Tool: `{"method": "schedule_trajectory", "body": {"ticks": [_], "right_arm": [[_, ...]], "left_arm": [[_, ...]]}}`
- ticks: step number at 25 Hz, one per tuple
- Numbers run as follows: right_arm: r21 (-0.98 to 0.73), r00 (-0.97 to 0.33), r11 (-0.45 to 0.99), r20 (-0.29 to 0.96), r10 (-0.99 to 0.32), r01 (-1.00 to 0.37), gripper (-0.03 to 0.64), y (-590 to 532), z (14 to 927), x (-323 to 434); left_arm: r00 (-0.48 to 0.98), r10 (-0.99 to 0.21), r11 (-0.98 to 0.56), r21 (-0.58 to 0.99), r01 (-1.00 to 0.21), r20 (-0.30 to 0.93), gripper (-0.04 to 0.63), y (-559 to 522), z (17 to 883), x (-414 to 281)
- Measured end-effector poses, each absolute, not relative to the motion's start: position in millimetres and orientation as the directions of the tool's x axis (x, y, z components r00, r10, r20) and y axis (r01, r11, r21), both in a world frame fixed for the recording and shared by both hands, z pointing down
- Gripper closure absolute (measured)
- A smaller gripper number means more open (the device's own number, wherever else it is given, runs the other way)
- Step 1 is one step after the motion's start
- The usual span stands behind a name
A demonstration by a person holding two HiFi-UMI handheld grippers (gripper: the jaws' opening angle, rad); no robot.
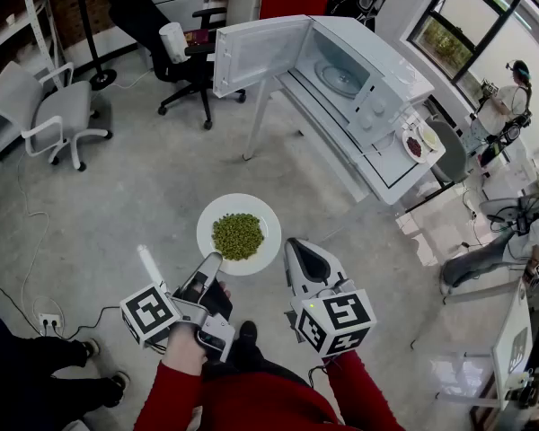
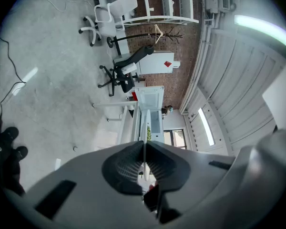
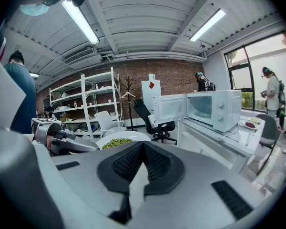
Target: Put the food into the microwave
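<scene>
My left tongs [image 1: 211,263] pinch the near rim of the plate [image 1: 262,215], its edge caught between the pads. My right tongs [image 1: 294,246] are pressed together on nothing, just beside the plate's right side. The microwave [image 1: 368,79] stands ahead on the table [image 1: 391,164], well apart from the plate, with its door [image 1: 260,52] wide open to the left and the turntable [image 1: 341,77] bare. The plate hangs over the floor, roughly level, with the peas [image 1: 238,236] heaped at its middle. Held by one rim only, I judge the far side will want to droop — so I'd hold the wrist firm and the plate flat, perhaps steadying it from beneath with the right tongs. Then I'd carry it in clear of the door's edge and set it on the turntable before loosening the grip — peas roll at the least tilt.
</scene>
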State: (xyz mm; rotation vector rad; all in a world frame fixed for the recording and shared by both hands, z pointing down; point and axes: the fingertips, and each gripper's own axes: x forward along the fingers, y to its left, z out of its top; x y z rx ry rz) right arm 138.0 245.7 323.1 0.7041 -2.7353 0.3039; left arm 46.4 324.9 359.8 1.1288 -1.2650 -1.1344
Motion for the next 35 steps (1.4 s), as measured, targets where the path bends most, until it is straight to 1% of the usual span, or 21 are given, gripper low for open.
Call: {"method": "schedule_trajectory", "body": {"ticks": [11, 17, 24, 29, 35], "right_arm": [[-0.134, -0.834, 0.855, 0.338, -0.436, -0.501, 0.603, 246, 322, 137], [-0.165, -0.831, 0.841, 0.338, -0.442, -0.515, 0.603, 247, 324, 132], [-0.162, -0.811, 0.821, 0.344, -0.473, -0.547, 0.603, 247, 323, 129], [-0.143, -0.796, 0.808, 0.337, -0.503, -0.571, 0.601, 244, 316, 120], [-0.133, -0.77, 0.785, 0.349, -0.534, -0.605, 0.601, 226, 314, 118]], "left_arm": [[-0.008, -0.995, 0.101, 0.995, -0.006, 0.101, 0.572, 326, 357, 45], [-0.004, -0.995, 0.102, 0.995, -0.006, 0.102, 0.572, 328, 358, 36], [0.031, -0.995, 0.094, 0.995, -0.016, 0.094, 0.572, 327, 357, 29], [0.068, -0.99, 0.12, 0.99, -0.07, 0.124, 0.572, 324, 357, 14], [0.086, -0.991, 0.102, 0.994, -0.049, 0.106, 0.572, 305, 353, 7]]}}
